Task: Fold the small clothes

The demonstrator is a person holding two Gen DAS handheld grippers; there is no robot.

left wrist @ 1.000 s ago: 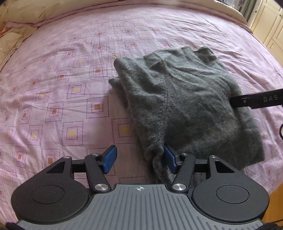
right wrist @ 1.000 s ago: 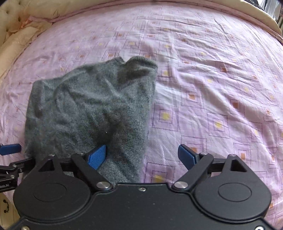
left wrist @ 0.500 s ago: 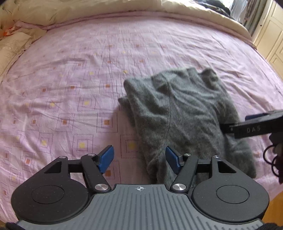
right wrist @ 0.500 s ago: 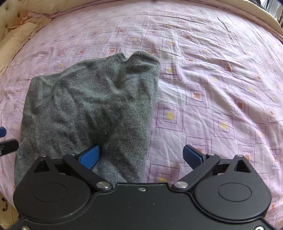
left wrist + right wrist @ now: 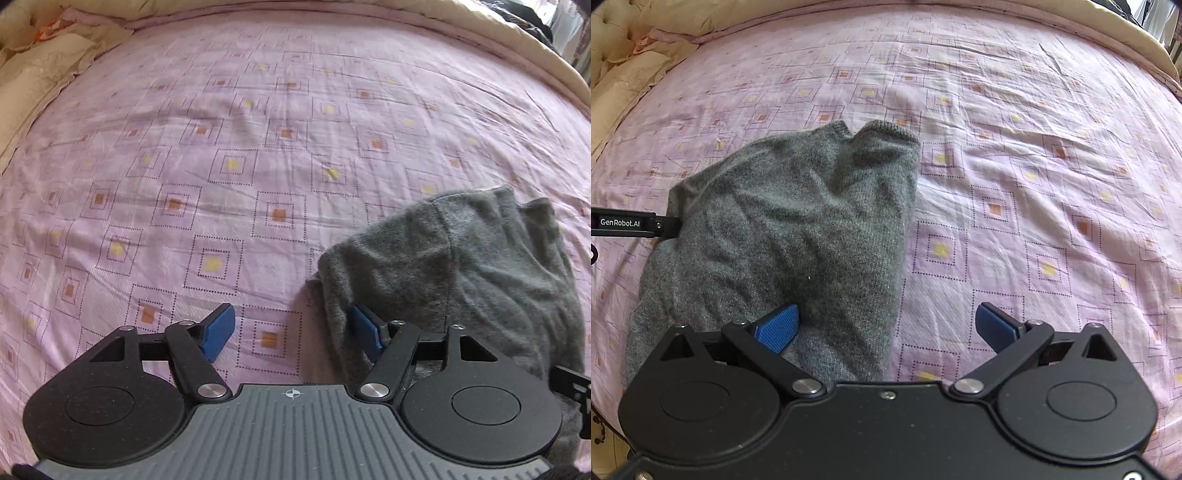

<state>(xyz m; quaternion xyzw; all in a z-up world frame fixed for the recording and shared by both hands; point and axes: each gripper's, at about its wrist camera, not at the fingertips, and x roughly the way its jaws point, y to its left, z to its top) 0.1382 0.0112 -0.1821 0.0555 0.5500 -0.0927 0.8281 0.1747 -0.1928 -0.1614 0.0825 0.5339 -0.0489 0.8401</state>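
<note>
A grey knit sweater (image 5: 798,229) lies folded on the pink patterned bedsheet (image 5: 1034,184). It also shows in the left wrist view (image 5: 461,266), at the lower right. My left gripper (image 5: 291,332) is open and empty, above the sheet, with its right blue pad at the sweater's left edge. My right gripper (image 5: 886,326) is open and empty, with its left pad over the sweater's near right part and its right pad over bare sheet. The left gripper's side shows at the sweater's left edge in the right wrist view (image 5: 631,223).
Cream pillows and bedding (image 5: 40,70) lie at the far left. A beige padded bed rim (image 5: 1071,22) runs along the back. Dark clothing (image 5: 532,22) sits at the far right corner.
Both grippers have pulled back and risen from the sweater. The left one has swung left, so the sweater now sits at the right of its view. Both stay open.
</note>
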